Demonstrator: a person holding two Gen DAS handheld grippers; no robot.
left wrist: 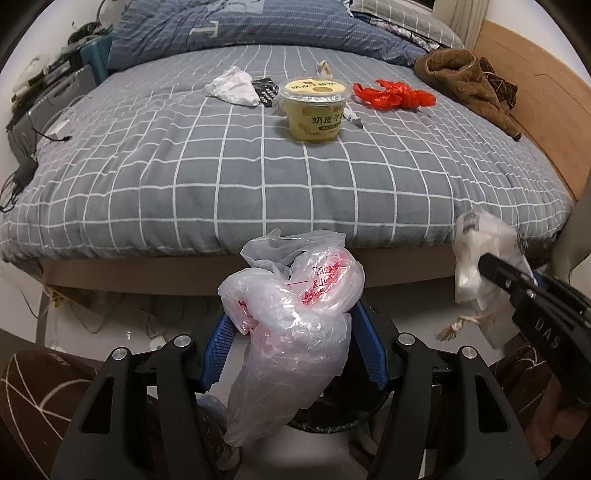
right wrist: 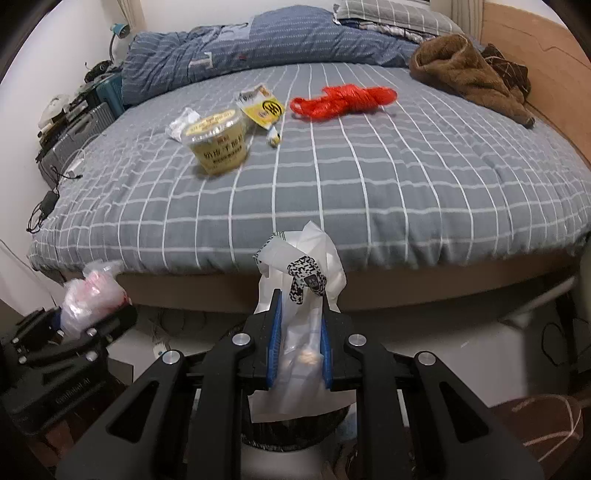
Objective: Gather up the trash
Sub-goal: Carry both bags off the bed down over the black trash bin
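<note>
My left gripper [left wrist: 293,314] is shut on a crumpled clear plastic bag with red print [left wrist: 295,332], which bulges between the blue pads and hangs down. My right gripper [right wrist: 301,299] is shut on a white plastic bag with a black code pattern [right wrist: 299,273]. Both are held in front of the bed's near edge, above a dark trash bin [right wrist: 295,439] whose rim [left wrist: 332,424] shows under the bags. On the bed lie a yellow lidded cup [left wrist: 314,110], a red plastic bag [left wrist: 393,94], a white crumpled tissue [left wrist: 234,86], a black packet [left wrist: 266,90] and a yellow wrapper [right wrist: 264,107].
The grey checked bed cover [left wrist: 258,177] fills the middle, with a blue quilt [left wrist: 258,26] at the back and brown clothing [left wrist: 465,81] at the far right by the wooden bed frame [left wrist: 546,110]. Cables and boxes [left wrist: 44,107] crowd the left side. A brown patterned slipper [left wrist: 40,398] lies on the floor.
</note>
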